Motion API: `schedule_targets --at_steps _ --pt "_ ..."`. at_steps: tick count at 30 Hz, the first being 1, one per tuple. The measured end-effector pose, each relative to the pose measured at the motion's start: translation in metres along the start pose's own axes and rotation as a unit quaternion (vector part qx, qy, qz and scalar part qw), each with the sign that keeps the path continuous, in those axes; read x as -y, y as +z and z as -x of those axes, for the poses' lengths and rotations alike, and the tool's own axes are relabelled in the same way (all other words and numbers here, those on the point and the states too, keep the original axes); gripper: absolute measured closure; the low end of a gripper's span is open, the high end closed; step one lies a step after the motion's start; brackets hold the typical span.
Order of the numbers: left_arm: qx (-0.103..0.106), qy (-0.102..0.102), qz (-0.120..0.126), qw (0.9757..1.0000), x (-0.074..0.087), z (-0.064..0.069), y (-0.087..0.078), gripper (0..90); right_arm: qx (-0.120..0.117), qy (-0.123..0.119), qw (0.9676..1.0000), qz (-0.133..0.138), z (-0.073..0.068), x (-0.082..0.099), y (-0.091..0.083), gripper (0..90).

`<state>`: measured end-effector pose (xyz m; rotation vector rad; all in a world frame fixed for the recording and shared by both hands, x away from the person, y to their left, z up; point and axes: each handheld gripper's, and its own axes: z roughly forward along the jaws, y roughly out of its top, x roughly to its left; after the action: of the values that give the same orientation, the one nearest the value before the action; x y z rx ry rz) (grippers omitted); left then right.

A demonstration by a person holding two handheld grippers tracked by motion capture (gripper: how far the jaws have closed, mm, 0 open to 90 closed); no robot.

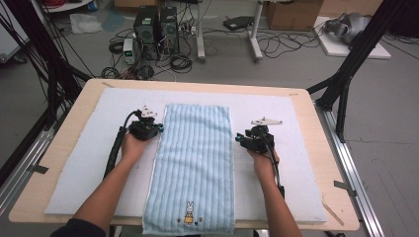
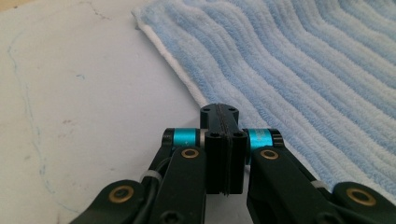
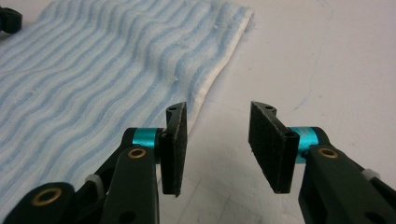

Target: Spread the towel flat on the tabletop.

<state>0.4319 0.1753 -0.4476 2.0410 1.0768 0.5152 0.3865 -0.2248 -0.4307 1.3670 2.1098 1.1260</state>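
Grippers flank a blue striped towel [image 1: 195, 163] on the white mat [image 1: 79, 163].

Left gripper [image 2: 219, 114] is pressed together at the towel's left edge, pinching nothing visible; right gripper [image 3: 217, 140] is spread beside the right edge.

Light wooden table [image 1: 59, 163], white mat [image 1: 94, 148] covering its top, blue striped towel [image 1: 195, 158] flat on the mat

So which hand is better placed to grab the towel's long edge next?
Probably the right gripper: its jaws stand open beside the towel edge, nothing between them. The left gripper is shut at its edge, apparently empty, and must reopen.
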Motion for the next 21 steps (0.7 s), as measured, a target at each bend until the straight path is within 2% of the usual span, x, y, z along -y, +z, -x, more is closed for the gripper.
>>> schedule_targets --at_steps 3,5,7,8,10,11,16,17,19,20,21 --pt "0.019 -0.014 0.004 0.9997 0.001 -0.004 -0.005 77.3 0.001 0.004 1.0000 0.000 0.003 -0.010 0.009 58.7" --pt "0.031 -0.032 0.026 0.9987 0.003 -0.007 -0.009 70.6 0.003 -0.001 1.0000 0.001 0.006 -0.020 0.017 61.5" --pt "0.049 -0.053 0.049 0.9962 0.004 -0.010 -0.013 60.8 0.009 -0.012 0.9999 -0.007 0.009 -0.032 0.030 63.7" --pt "0.061 -0.064 0.064 0.9940 0.006 -0.011 -0.015 55.4 0.010 -0.013 0.9998 -0.013 0.010 -0.035 0.035 63.7" --pt "0.068 -0.076 0.077 0.9918 0.008 -0.013 -0.017 45.8 0.020 -0.015 0.9994 -0.024 0.012 -0.045 0.052 63.5" --pt "0.074 -0.081 0.080 0.9907 0.009 -0.015 -0.018 44.1 0.020 -0.015 0.9994 -0.025 0.012 -0.048 0.058 63.5" --pt "0.071 -0.106 0.086 0.9881 0.010 -0.022 -0.024 36.3 0.023 0.007 0.9991 -0.035 0.013 -0.060 0.088 63.7" --pt "0.071 -0.106 0.086 0.9880 0.009 -0.022 -0.025 36.0 0.020 0.007 0.9992 -0.034 0.013 -0.061 0.092 67.0" --pt "0.069 -0.108 0.084 0.9882 0.009 -0.023 -0.026 35.8 0.030 -0.009 0.9980 -0.055 0.012 -0.062 0.101 76.9" --pt "0.070 -0.108 0.082 0.9883 0.009 -0.023 -0.027 35.8 0.039 -0.021 0.9977 -0.052 0.010 -0.063 0.103 85.5" --pt "0.068 -0.110 0.080 0.9883 0.009 -0.022 -0.027 35.8 0.061 -0.029 0.9965 -0.050 0.008 -0.064 0.103 86.1"
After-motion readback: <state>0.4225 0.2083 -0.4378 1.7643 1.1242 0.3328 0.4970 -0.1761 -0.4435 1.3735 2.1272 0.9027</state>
